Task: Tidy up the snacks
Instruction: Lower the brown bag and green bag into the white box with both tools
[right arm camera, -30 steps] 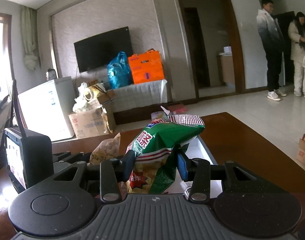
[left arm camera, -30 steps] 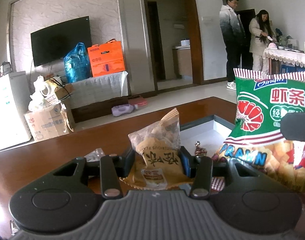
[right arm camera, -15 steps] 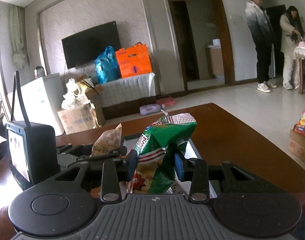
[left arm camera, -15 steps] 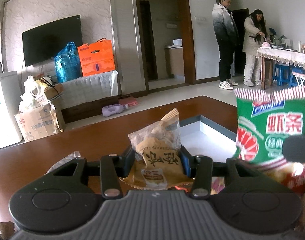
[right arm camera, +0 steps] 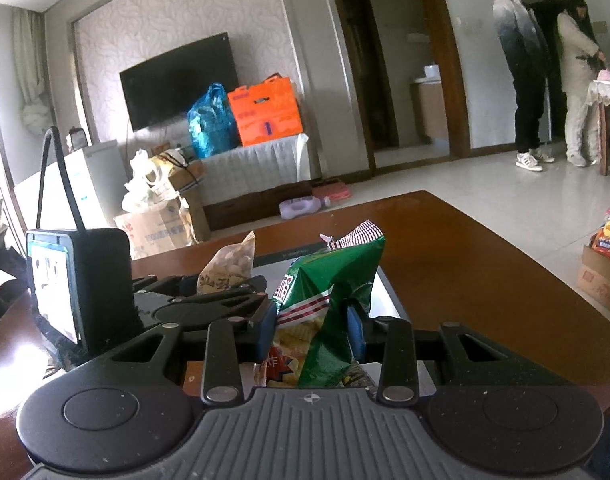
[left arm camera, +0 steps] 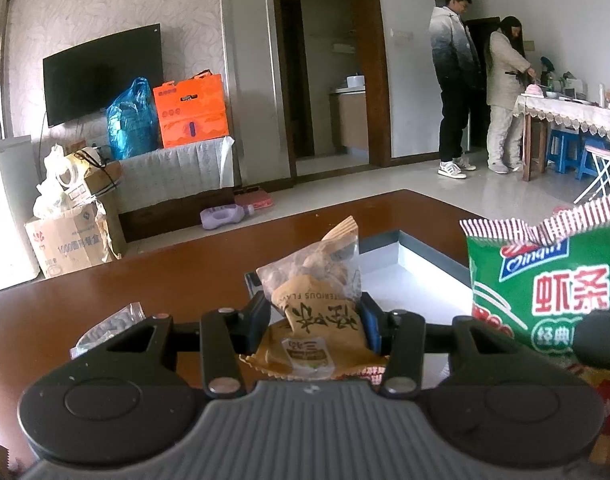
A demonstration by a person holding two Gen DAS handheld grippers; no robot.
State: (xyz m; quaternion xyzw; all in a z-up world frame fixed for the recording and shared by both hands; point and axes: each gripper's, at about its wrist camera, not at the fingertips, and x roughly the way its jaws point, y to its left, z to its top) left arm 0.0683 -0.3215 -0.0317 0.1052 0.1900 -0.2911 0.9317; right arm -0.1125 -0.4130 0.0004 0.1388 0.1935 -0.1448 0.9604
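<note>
My left gripper (left arm camera: 315,320) is shut on a tan snack packet (left arm camera: 317,292) with nuts showing through its clear top. It holds the packet upright just above the near-left corner of a white tray with a grey rim (left arm camera: 425,250). My right gripper (right arm camera: 311,328) is shut on a green prawn-chip bag (right arm camera: 329,280), whose sides crumple between the blue pads. That bag (left arm camera: 545,288) fills the right of the left wrist view. In the right wrist view the left gripper (right arm camera: 209,300) and its tan packet (right arm camera: 229,264) sit close on the left, over the tray (right arm camera: 389,292).
Both grippers hang over a brown wooden table (left arm camera: 165,272). A small clear packet (left arm camera: 113,320) lies on it at the left. A carton with snack bags (right arm camera: 605,256) stands on the floor to the right. Two people (left arm camera: 453,80) stand far back at another table.
Both grippers have sunk a little with their bags. The right jaws have squeezed the green bag tighter. In the left wrist view the green bag has slid toward the right edge.
</note>
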